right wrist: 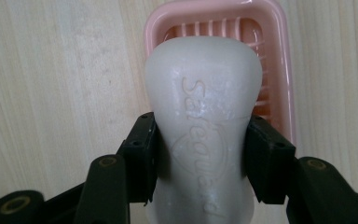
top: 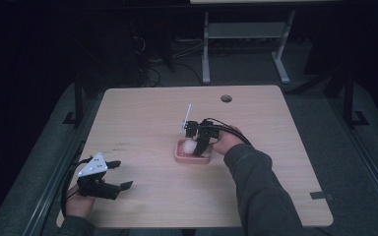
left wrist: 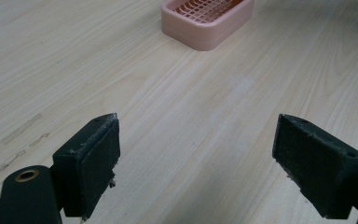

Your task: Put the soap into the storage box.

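A white bar of soap (right wrist: 205,121) with raised lettering is clamped between the jaws of my right gripper (right wrist: 200,158), held just above a pink slatted soap dish (right wrist: 279,56). From above, the soap (top: 191,146) and right gripper (top: 200,142) hover over the dish (top: 183,157) near the table's middle. My left gripper (top: 120,174) rests low at the front left, jaws wide apart and empty. Its own view has the fingers (left wrist: 91,161) spread over bare wood, with the dish (left wrist: 207,21) farther off.
The light wooden table (top: 142,113) has a round cable hole (top: 226,98) near its far edge. Beyond it stand the legs of a white desk frame (top: 205,54) on dark floor. A dark tab (top: 321,195) sits at the table's front right.
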{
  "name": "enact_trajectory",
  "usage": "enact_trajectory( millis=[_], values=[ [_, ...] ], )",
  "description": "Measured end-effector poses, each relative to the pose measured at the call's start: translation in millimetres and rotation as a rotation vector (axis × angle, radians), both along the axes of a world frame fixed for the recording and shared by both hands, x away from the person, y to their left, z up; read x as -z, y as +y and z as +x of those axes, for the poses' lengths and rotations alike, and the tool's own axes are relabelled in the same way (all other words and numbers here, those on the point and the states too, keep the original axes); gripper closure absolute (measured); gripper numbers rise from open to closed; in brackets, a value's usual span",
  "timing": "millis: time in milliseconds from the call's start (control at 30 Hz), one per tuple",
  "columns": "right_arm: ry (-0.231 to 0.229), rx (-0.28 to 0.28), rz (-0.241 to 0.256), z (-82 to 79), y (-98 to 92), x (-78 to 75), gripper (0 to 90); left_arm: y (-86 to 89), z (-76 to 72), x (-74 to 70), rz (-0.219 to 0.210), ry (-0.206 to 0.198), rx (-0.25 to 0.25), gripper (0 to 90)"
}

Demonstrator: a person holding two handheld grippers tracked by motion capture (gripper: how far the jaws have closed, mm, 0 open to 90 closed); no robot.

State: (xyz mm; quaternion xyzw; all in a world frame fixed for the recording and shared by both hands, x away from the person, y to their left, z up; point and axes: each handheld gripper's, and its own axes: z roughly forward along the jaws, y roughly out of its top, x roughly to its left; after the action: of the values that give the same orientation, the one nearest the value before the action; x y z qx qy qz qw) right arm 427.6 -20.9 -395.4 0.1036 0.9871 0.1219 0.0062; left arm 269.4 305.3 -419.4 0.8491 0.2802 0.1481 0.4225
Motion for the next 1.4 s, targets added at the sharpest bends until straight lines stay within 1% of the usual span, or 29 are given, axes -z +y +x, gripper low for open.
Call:
enact_trajectory(
  millis=[267,567,633,900,1400],
  values=[
    [-0.003,-0.004,0.008,5.2,8.6,-0.1,49.3,0.2,-0.1,-0.2,-0.003,0.000,0.001,14.8],
    [-0.004,0.008,0.002,10.3,9.4,6.0,49.3,0.1,0.1,-0.1,-0.003,0.000,0.001,14.8],
    [0.000,0.016,0.008,11.7,9.0,7.6,49.3,-0.1,0.2,-0.1,-0.002,-0.001,0.003,14.8],
    [0.006,0.016,0.008,14.1,9.6,12.5,49.3,0.0,0.2,-0.1,-0.003,-0.001,0.003,14.8],
    [0.003,0.024,0.014,17.0,9.4,15.7,49.3,-0.5,0.4,-0.1,-0.002,-0.001,0.004,14.8]
  ],
)
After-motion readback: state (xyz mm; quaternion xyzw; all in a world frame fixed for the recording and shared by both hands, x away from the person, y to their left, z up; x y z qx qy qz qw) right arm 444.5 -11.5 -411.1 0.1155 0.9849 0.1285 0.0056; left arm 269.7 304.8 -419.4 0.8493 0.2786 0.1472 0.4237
